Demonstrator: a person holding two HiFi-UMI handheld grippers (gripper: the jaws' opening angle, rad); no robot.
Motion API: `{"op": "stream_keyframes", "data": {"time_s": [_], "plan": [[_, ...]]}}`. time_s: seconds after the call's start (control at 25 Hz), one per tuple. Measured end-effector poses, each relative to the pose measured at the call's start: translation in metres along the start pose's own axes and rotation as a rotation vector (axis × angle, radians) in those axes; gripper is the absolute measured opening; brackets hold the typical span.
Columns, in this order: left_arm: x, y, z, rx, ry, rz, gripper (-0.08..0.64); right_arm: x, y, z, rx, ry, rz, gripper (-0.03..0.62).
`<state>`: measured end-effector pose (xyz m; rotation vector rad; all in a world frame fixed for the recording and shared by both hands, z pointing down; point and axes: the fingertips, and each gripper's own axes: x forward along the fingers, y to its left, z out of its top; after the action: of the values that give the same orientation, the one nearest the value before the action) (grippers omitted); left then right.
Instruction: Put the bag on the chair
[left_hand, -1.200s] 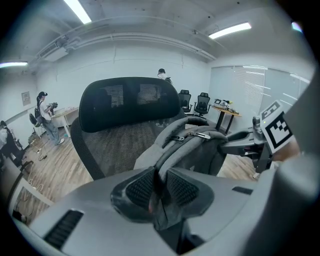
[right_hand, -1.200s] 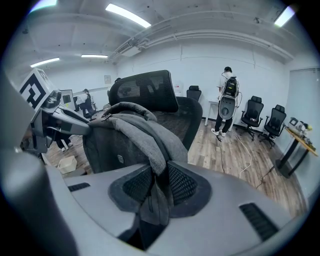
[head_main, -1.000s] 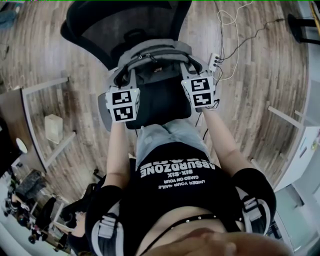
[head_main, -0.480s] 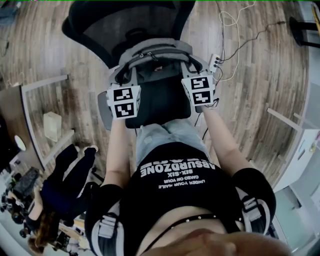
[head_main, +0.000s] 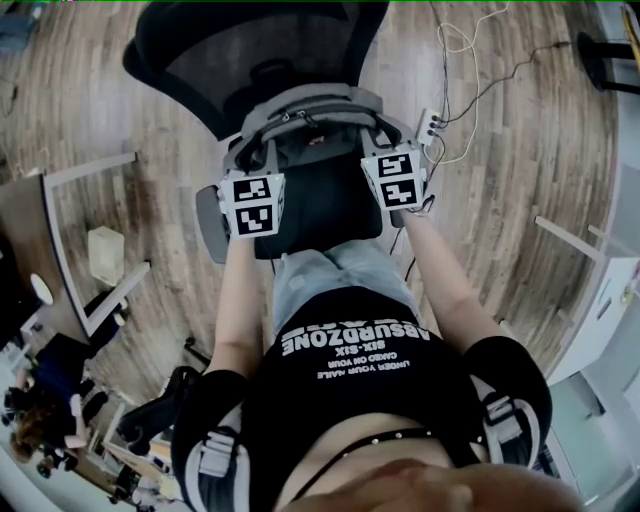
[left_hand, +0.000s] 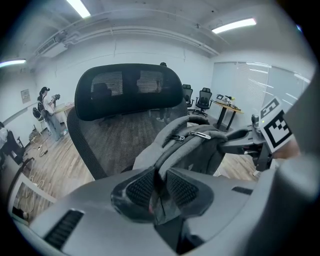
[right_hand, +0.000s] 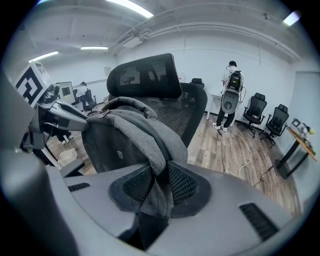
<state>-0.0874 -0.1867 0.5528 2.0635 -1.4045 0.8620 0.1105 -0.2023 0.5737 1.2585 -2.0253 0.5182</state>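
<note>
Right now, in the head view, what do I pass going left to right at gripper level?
cardboard box on the floor → left gripper → grey bag → right gripper → white power strip on the floor

The chair backrest (head_main: 260, 55) blocks the far side; wooden floor (head_main: 530, 150) lies open rightward.

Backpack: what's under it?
The office chair's black seat lies under the grey backpack, which the left gripper and right gripper both clamp. The bag itself covers whether its base touches the seat.
</note>
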Motion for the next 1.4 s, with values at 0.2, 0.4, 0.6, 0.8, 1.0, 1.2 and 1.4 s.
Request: {"op": "stream_keyframes", "data": {"time_s": [0.2,0.4,0.6,0.8,1.0,1.2,1.4], "plan": [[0.004,-0.002,-0.006,0.008,0.014,0.002,0.089,0.004,0.001,-0.009,-0.002,0.021,0.006,0.092],[0.007,-0.003,-0.012,0.011,0.026,0.001,0.089,0.006,0.002,-0.015,-0.005,0.035,0.012,0.092],[0.012,-0.001,-0.016,0.023,0.035,0.007,0.087,0.011,0.002,-0.017,-0.019,0.029,0.022,0.092],[0.017,0.004,-0.026,0.033,0.068,0.008,0.083,0.019,0.007,-0.018,-0.039,0.017,0.046,0.091],[0.020,0.010,-0.038,0.069,0.097,0.021,0.078,0.024,0.016,-0.019,-0.045,-0.008,0.056,0.091],[0.026,0.016,-0.044,0.063,0.103,0.028,0.077,0.031,0.019,-0.019,-0.027,-0.033,0.055,0.091],[0.032,0.019,-0.043,0.042,0.086,0.036,0.077,0.034,0.019,-0.019,-0.019,-0.042,0.055,0.091]]}}
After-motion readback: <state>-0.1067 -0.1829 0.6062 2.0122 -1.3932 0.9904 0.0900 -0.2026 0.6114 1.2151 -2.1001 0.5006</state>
